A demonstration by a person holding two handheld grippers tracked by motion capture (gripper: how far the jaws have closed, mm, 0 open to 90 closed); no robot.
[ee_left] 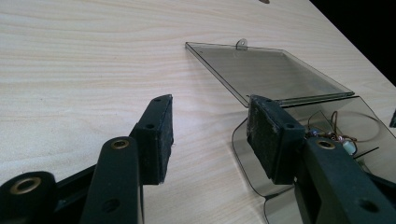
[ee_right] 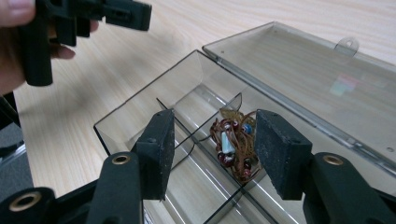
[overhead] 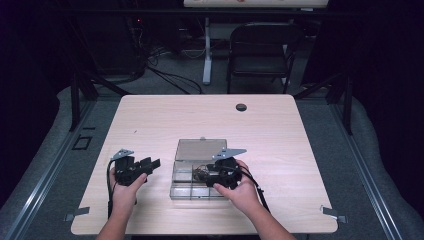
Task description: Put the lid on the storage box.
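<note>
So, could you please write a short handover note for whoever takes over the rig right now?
Left gripper: open, holding nothing, low over the bare table just left of the clear box.
Right gripper: open, jaws hanging over the box, either side of the beaded necklace, not gripping it.
Box: near the front middle of the table, its lid swung fully open and lying flat behind it.
Necklace: bunched in one compartment, next to a divider.
Done: the lid is open and the necklace lies inside.
Left, as a guess: whether the necklace goes in or comes out can't be told; either lift it out or back off and shut the lid.
</note>
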